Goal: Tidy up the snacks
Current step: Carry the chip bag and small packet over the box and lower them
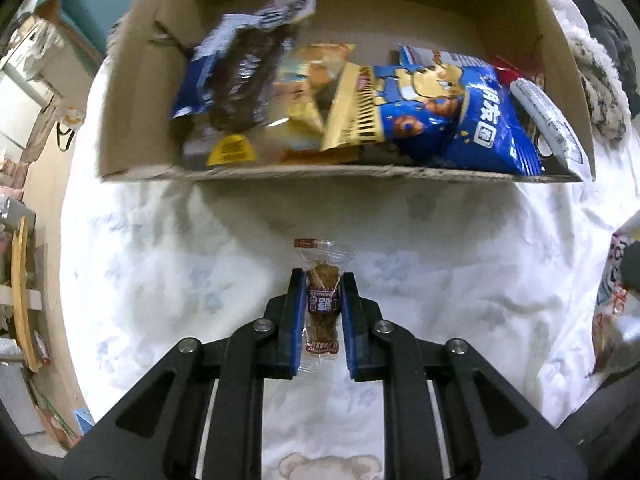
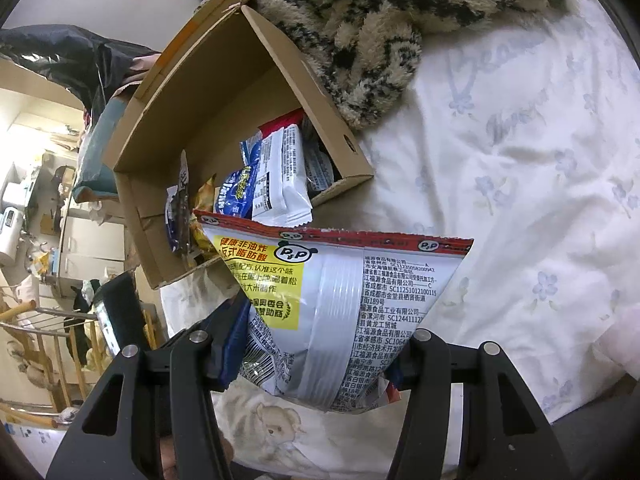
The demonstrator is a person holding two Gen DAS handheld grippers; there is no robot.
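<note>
My left gripper (image 1: 322,280) is shut on a small clear-wrapped brown snack (image 1: 323,304) and holds it above the white bedsheet, just short of the cardboard box (image 1: 280,174). The box holds several snack packs, among them a blue bag with a cartoon dog (image 1: 452,108) and a dark chocolate pack (image 1: 244,80). My right gripper (image 2: 316,344) is shut on a large silver snack bag with a red top edge (image 2: 352,312), held up to the right of the same box (image 2: 224,92).
The box sits on a bed with a white flower-print sheet (image 2: 520,160). A fluffy tan-and-black blanket (image 2: 380,28) lies behind the box. The bed's left edge drops to cluttered shelves and a wooden rack (image 2: 48,320).
</note>
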